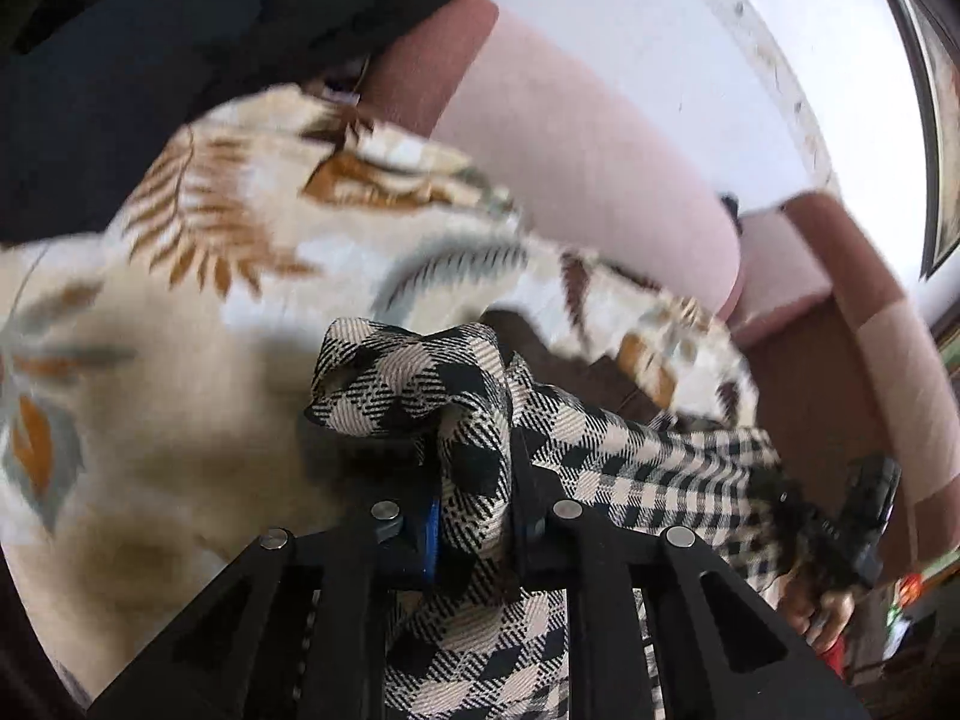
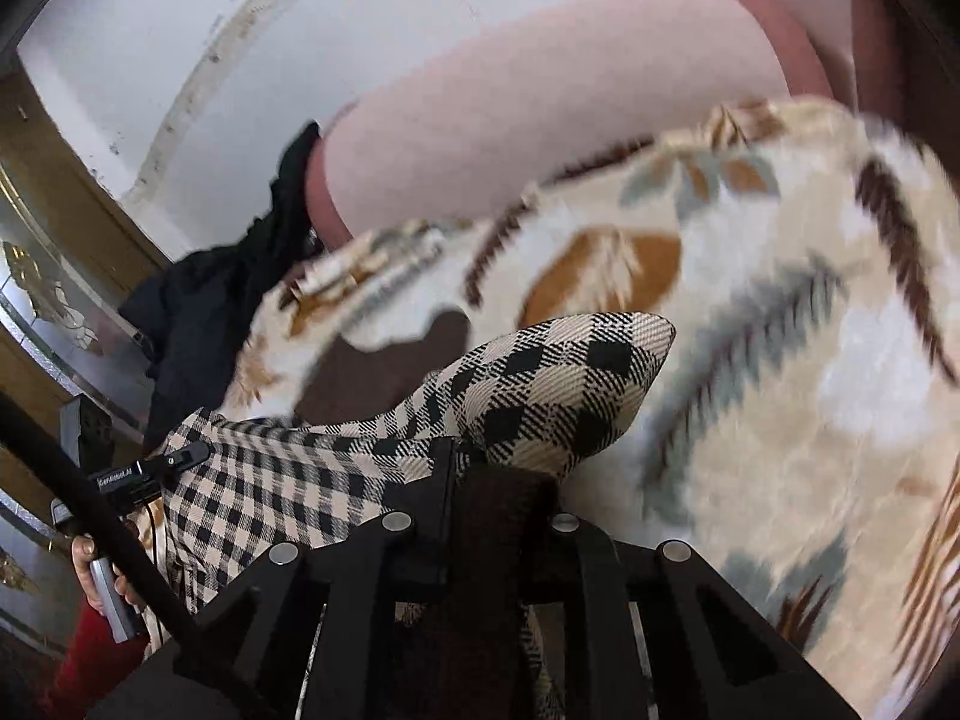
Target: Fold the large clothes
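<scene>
A black-and-beige checked garment point(image 1: 630, 468) hangs stretched between my two grippers above a sofa. My left gripper point(image 1: 474, 468) is shut on one bunched corner of it, with cloth rising out between the fingers. My right gripper point(image 2: 498, 468) is shut on another corner of the same garment point(image 2: 558, 384), whose pointed end sticks up past the fingers; a dark brown lining shows between the jaws. In the left wrist view the other gripper point(image 1: 864, 510) and the hand holding it show at the right. In the right wrist view the other gripper point(image 2: 144, 474) shows at the left.
Below lies a cream blanket with leaf prints point(image 1: 198, 276), also in the right wrist view point(image 2: 750, 360), spread over a pink and brown sofa point(image 1: 588, 138). Dark clothes point(image 1: 132, 60) are piled at one sofa end. A white wall point(image 2: 270, 48) stands behind.
</scene>
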`<act>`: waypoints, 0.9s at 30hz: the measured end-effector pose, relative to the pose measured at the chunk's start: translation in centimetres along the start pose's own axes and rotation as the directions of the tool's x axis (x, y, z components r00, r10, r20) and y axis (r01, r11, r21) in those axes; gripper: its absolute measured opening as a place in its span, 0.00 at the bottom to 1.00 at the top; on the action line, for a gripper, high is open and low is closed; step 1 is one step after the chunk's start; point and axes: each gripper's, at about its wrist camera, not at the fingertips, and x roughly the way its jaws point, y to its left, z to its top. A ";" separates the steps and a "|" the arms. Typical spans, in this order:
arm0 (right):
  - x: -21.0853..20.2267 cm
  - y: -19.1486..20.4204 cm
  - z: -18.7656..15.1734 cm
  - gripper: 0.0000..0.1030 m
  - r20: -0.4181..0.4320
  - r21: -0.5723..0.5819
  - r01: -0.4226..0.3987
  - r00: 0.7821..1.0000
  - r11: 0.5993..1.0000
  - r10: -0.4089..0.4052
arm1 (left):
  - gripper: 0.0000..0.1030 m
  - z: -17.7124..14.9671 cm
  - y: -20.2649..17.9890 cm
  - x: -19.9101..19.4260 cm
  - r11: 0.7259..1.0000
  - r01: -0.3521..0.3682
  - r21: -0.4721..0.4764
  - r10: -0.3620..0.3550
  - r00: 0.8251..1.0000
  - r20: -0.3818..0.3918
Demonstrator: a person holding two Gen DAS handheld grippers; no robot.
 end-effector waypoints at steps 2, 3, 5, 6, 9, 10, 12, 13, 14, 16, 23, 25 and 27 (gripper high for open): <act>-0.6 0.3 1.7 0.14 0.031 0.000 -0.005 1.000 1.000 0.005 | 0.16 1.7 -1.1 -0.2 1.000 -0.005 0.011 0.005 1.000 0.023; -0.7 0.5 2.6 0.14 0.045 -0.002 -0.002 0.999 1.000 0.002 | 0.16 2.7 -1.7 -0.1 1.000 -0.014 0.020 0.013 0.999 0.032; -0.3 0.6 4.2 0.14 0.069 -0.002 0.010 0.998 1.000 -0.010 | 0.16 4.3 -2.6 0.5 0.999 -0.032 0.038 0.030 0.998 0.052; 0.1 0.7 5.1 0.14 0.083 -0.004 0.014 0.996 1.000 -0.013 | 0.16 5.0 -3.0 0.8 0.998 -0.042 0.046 0.039 0.997 0.065; 0.8 0.7 6.3 0.14 0.121 -0.002 0.005 0.993 1.000 -0.005 | 0.16 5.9 -2.8 1.7 0.997 -0.060 0.054 0.055 0.995 0.084; 1.4 0.4 6.2 0.14 0.124 0.002 0.002 0.992 1.000 -0.002 | 0.17 5.6 -2.4 2.5 0.995 -0.083 0.056 0.079 0.994 0.069; 3.0 -0.9 5.2 0.14 0.091 0.036 -0.003 0.996 0.999 0.000 | 0.17 4.2 -1.3 5.0 0.986 -0.149 0.076 0.150 0.989 -0.001; 4.4 -2.0 4.1 0.14 0.044 0.059 0.009 0.999 0.998 -0.011 | 0.17 3.2 -0.5 6.5 0.981 -0.175 0.085 0.180 0.982 -0.051; 5.5 -2.9 3.1 0.14 0.001 0.076 0.024 1.000 0.997 -0.024 | 0.17 2.3 0.2 7.5 0.977 -0.193 0.090 0.200 0.976 -0.086; 8.1 -4.7 0.1 0.15 -0.112 0.092 0.067 0.992 0.993 -0.057 | 0.19 0.5 1.4 8.9 0.972 -0.214 0.098 0.224 0.968 -0.116; 3.2 -3.8 -1.3 0.33 0.009 0.015 0.209 0.978 0.978 -0.209 | 0.24 -0.8 1.1 4.8 0.968 -0.224 0.109 0.231 0.972 -0.050; 0.3 -1.8 0.1 0.38 0.117 -0.058 0.281 0.955 0.958 -0.273 | 0.27 -1.5 0.5 2.0 0.956 -0.253 0.146 0.257 0.966 -0.014; -0.2 -0.3 1.8 0.52 0.137 -0.088 0.237 0.965 0.967 -0.224 | 0.35 -3.0 0.3 -1.2 0.947 -0.289 0.142 0.290 0.957 0.012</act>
